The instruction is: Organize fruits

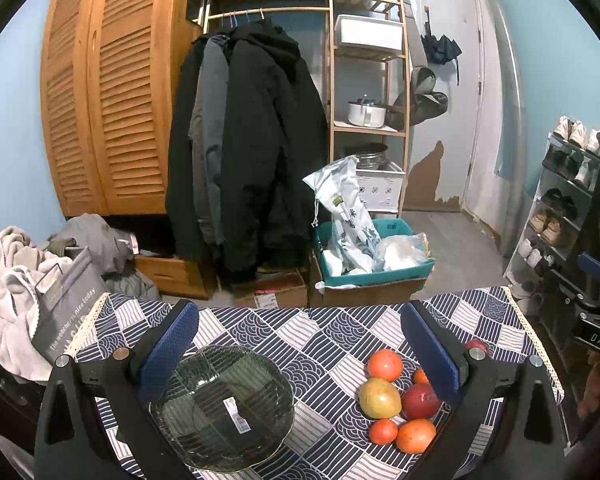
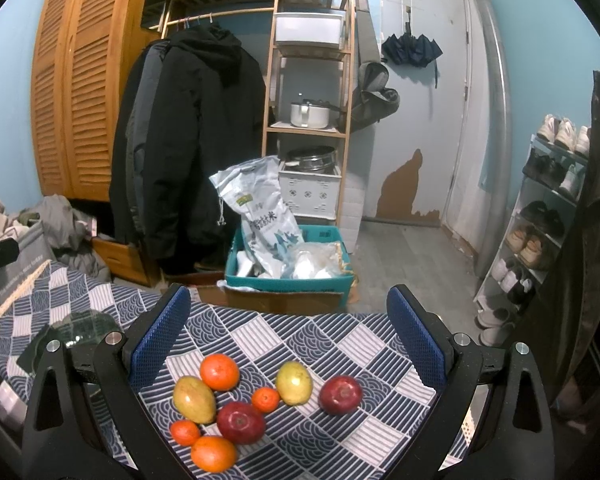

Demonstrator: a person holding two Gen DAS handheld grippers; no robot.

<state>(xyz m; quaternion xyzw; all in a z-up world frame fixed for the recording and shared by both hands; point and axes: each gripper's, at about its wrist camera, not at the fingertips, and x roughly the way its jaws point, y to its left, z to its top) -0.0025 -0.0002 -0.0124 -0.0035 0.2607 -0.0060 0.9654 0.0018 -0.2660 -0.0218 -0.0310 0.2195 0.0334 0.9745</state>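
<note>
table with blue-white patchwork tablecloth [image 2: 300, 332], clear glass plate [image 1: 224, 408] lying on its left part, fruit cluster to the right: two mangoes [image 2: 194, 398], two red apples [image 2: 240, 422], four oranges [image 2: 219, 372], one apple [image 2: 340, 394] slightly apart at right

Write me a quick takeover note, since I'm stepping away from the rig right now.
Left gripper: open, holding nothing, above the glass plate.
Right gripper: open, holding nothing, above the fruit.
Fruit lies loose on the tablecloth: two apples, two mangoes, four oranges, e.g..
Done: nothing; the plate holds no fruit.
Left: probably move every fruit onto the plate.
</note>
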